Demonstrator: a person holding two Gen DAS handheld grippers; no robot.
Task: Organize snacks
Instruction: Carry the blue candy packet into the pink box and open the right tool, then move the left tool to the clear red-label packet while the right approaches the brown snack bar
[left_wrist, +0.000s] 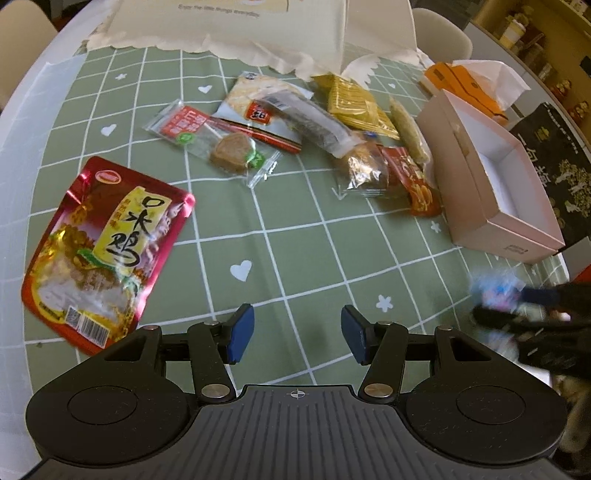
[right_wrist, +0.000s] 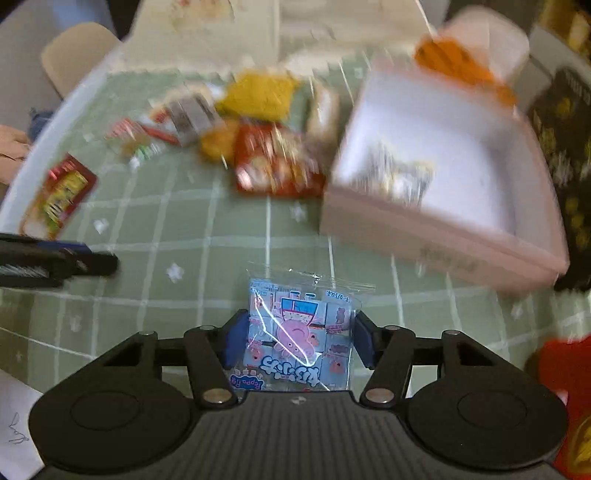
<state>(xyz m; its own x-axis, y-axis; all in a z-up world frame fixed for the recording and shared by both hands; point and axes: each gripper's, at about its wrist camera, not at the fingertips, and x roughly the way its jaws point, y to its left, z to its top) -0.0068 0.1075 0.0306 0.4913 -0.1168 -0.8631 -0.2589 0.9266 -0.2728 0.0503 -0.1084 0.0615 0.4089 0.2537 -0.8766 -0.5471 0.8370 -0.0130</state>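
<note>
Left wrist view: left gripper (left_wrist: 297, 334) spread apart over green checked tablecloth (left_wrist: 295, 236), holding nothing; red foil pouch (left_wrist: 105, 251) ahead-left.

Right wrist view: right gripper (right_wrist: 297, 341) clamped on pale-blue cartoon-pig snack packet (right_wrist: 297, 332), clear crinkled edges; pink box (right_wrist: 443, 173) ahead-right, blurred.

motion blur is smearing the snack pile (right_wrist: 258, 140) and pink box (right_wrist: 436, 177) in the right wrist view; something inside the box is showing too blurred to identify, and the red packet (right_wrist: 565, 398) is running off the edge.
</note>
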